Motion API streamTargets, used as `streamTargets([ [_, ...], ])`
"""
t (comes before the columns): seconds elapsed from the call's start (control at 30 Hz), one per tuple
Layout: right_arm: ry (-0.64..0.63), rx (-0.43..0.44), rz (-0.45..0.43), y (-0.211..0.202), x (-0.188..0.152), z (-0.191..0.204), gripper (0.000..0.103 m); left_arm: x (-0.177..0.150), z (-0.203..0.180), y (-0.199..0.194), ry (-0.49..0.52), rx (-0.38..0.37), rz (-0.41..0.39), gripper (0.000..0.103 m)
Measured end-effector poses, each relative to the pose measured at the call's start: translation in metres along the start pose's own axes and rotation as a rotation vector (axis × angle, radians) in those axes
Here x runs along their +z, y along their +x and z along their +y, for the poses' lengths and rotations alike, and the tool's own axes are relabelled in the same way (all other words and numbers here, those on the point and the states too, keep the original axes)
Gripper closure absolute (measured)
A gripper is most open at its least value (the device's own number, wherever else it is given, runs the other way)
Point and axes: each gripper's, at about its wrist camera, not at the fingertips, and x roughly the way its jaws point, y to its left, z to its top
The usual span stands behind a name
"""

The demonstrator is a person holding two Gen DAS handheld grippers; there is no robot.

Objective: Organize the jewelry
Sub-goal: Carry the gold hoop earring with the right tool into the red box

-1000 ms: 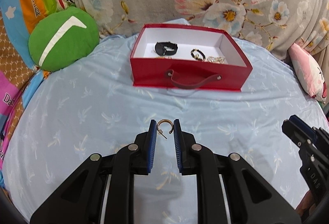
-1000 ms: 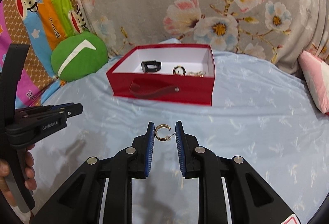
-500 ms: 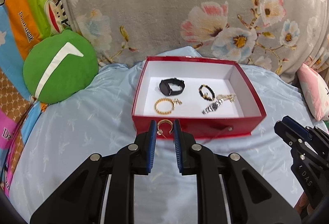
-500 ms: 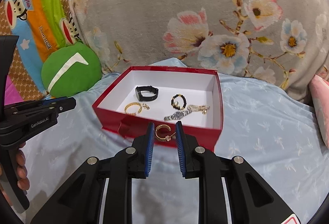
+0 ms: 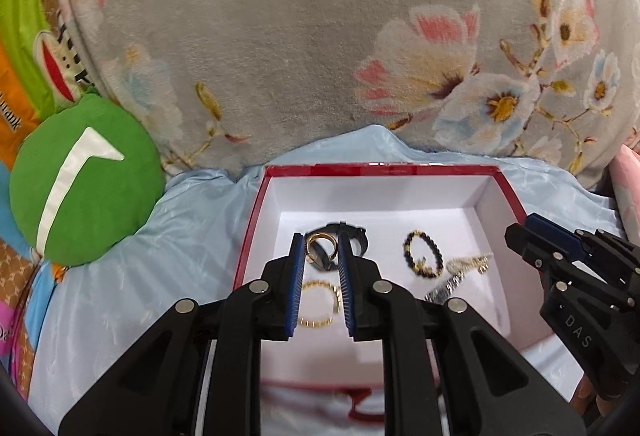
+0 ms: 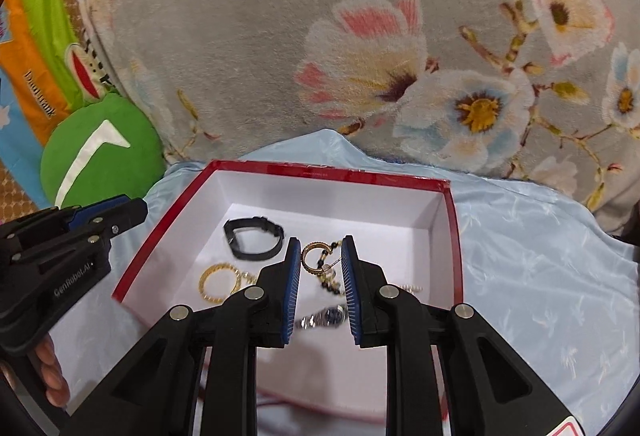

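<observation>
Gold hoop earrings sit pinched between both pairs of blue pads: one earring [image 5: 320, 244] in the left gripper [image 5: 320, 256], the other earring [image 6: 316, 256] in the right gripper [image 6: 320, 256], both over the red box [image 5: 380, 169], bracelets below the fingertips.

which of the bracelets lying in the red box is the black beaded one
The small ring of black beads with gold bits, right of the black strap band and behind the silver watch. The bracelet at front left is all gold.

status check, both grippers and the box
Left gripper shut on gold hoop earring. Right gripper shut on second hoop. Both over red box; nothing blocking.
</observation>
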Motion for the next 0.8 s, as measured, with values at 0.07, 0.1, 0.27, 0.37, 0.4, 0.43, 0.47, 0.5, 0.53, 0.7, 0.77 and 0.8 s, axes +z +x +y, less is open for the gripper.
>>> streamTargets([
  [0.07,0.000,-0.009,0.011,0.017,0.010,-0.003,0.083,0.009,-0.004,0.019,0.013,0.010,0.000,0.087],
  [0.1,-0.001,-0.017,0.016,0.026,0.015,-0.005,0.083,0.013,-0.005,0.028,0.014,0.011,0.007,0.087],
  [0.27,0.010,-0.034,0.054,0.068,0.025,-0.012,0.083,0.027,-0.009,0.077,-0.007,-0.010,0.061,0.087],
  [0.37,0.006,-0.052,0.075,0.087,0.024,-0.014,0.083,0.026,-0.015,0.096,0.013,0.018,0.067,0.087],
  [0.4,0.007,-0.056,0.082,0.093,0.023,-0.016,0.083,0.025,-0.016,0.101,0.014,0.019,0.071,0.087],
  [0.43,0.012,-0.058,0.090,0.098,0.021,-0.018,0.083,0.024,-0.016,0.105,0.013,0.021,0.077,0.087],
  [0.47,0.018,-0.056,0.100,0.102,0.020,-0.020,0.083,0.023,-0.016,0.109,0.014,0.025,0.082,0.087],
  [0.5,0.042,-0.035,0.117,0.106,0.019,-0.024,0.083,0.021,-0.016,0.113,0.017,0.031,0.083,0.087],
  [0.53,0.057,-0.018,0.119,0.107,0.018,-0.027,0.083,0.020,-0.017,0.116,0.019,0.037,0.089,0.087],
  [0.7,0.050,-0.019,0.121,0.110,0.017,-0.022,0.083,0.021,-0.019,0.114,0.027,0.058,0.057,0.087],
  [0.77,0.059,-0.017,0.120,0.110,0.016,-0.023,0.083,0.021,-0.022,0.116,0.039,0.063,0.065,0.087],
  [0.8,0.066,-0.013,0.122,0.110,0.016,-0.024,0.083,0.021,-0.022,0.116,0.042,0.062,0.064,0.087],
])
